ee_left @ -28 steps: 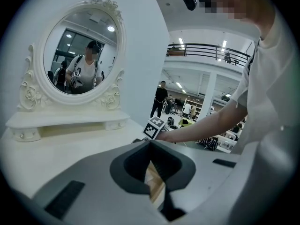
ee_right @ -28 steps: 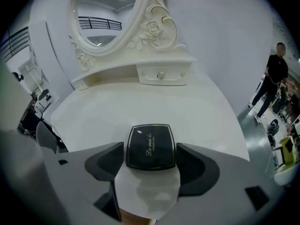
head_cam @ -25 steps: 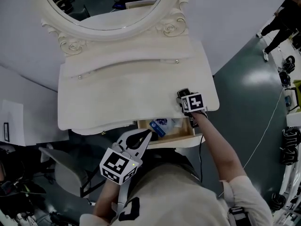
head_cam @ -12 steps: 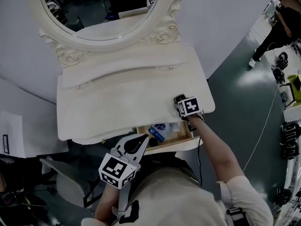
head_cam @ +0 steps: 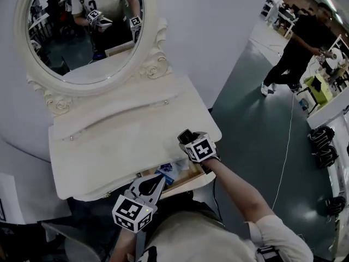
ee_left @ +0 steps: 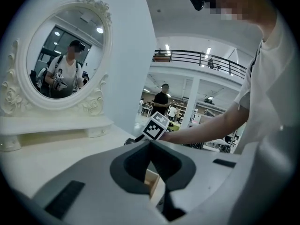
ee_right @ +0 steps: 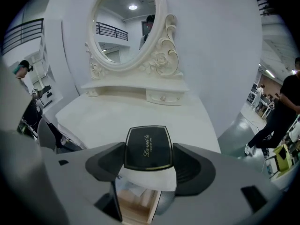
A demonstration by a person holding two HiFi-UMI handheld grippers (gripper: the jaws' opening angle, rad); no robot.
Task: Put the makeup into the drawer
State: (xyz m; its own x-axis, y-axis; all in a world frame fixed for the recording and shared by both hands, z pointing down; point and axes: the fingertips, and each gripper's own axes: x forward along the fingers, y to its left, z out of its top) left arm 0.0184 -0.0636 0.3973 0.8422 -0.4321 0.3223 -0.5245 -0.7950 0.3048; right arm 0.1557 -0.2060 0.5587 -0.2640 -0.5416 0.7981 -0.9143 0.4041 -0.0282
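The fingers of the right gripper (ee_right: 148,162) pinch a black compact (ee_right: 147,146) over the front right edge of the surface (head_cam: 109,141). The open drawer (head_cam: 188,182) lies just below it. The fingers of the left gripper (ee_left: 150,148) are pressed together and hold nothing.

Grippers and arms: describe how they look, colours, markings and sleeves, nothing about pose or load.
Both the left gripper and the right gripper have pale grey moulded shells with dark grey jaw faces. Each carries a white cube printed with black square markers: the left cube, the right cube. The person wears a light short-sleeved top; the right sleeve leaves the forearm bare.
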